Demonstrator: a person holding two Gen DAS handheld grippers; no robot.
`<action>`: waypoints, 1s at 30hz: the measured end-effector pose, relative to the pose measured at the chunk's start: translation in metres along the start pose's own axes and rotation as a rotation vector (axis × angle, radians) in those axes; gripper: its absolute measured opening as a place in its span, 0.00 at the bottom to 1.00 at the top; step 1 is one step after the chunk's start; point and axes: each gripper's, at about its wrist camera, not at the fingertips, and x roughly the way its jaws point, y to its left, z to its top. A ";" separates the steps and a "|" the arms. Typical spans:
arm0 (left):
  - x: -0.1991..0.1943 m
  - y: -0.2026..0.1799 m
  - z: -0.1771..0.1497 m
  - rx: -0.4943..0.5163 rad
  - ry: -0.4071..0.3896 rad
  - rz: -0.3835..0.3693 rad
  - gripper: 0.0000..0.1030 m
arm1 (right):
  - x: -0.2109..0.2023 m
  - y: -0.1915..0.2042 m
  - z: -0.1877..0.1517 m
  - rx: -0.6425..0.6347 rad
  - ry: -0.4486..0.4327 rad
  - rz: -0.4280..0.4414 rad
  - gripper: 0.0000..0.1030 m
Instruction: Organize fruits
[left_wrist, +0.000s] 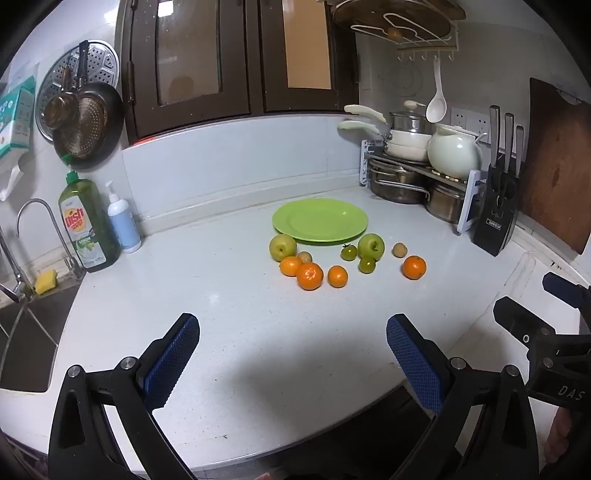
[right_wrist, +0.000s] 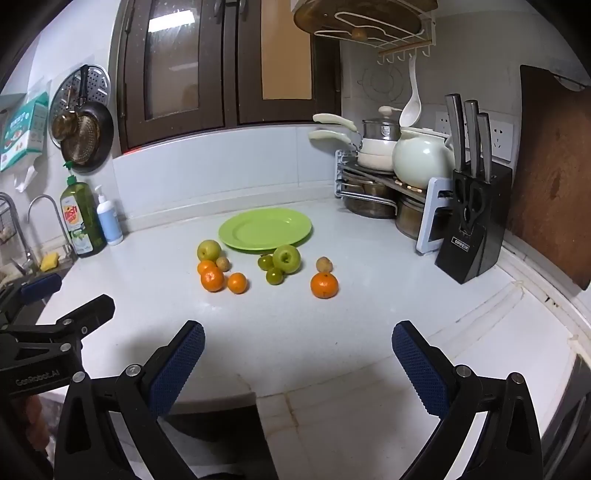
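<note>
A bare green plate (left_wrist: 320, 220) (right_wrist: 265, 229) lies on the white counter. In front of it are scattered fruits: two green apples (left_wrist: 282, 246) (left_wrist: 371, 246) (right_wrist: 286, 258), several oranges (left_wrist: 309, 276) (right_wrist: 324, 285), two small green tomatoes (left_wrist: 348, 252) (right_wrist: 274, 276) and two small brown fruits (left_wrist: 399, 250) (right_wrist: 324, 264). My left gripper (left_wrist: 291, 325) hangs open near the counter's front edge, well short of the fruit, nothing between its blue pads. My right gripper (right_wrist: 298, 330) is likewise open with nothing between its fingers, over the front edge. Each gripper shows at the other view's side.
A rack of pots with a white teapot (left_wrist: 454, 151) and a black knife block (left_wrist: 496, 218) stand at the back right, with a wooden board (right_wrist: 554, 177) beside them. Dish soap (left_wrist: 86, 221), a pump bottle (left_wrist: 123, 221) and the sink (left_wrist: 26, 332) are at the left.
</note>
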 end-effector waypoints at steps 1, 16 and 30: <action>-0.001 0.000 -0.001 0.000 -0.010 0.006 1.00 | 0.001 0.000 0.000 -0.001 0.002 -0.001 0.99; -0.006 0.001 0.003 0.009 -0.003 0.018 1.00 | -0.004 0.003 0.000 0.005 -0.014 0.008 0.99; -0.003 0.006 0.003 -0.005 0.000 0.008 1.00 | 0.000 0.006 0.001 0.000 -0.008 0.014 0.99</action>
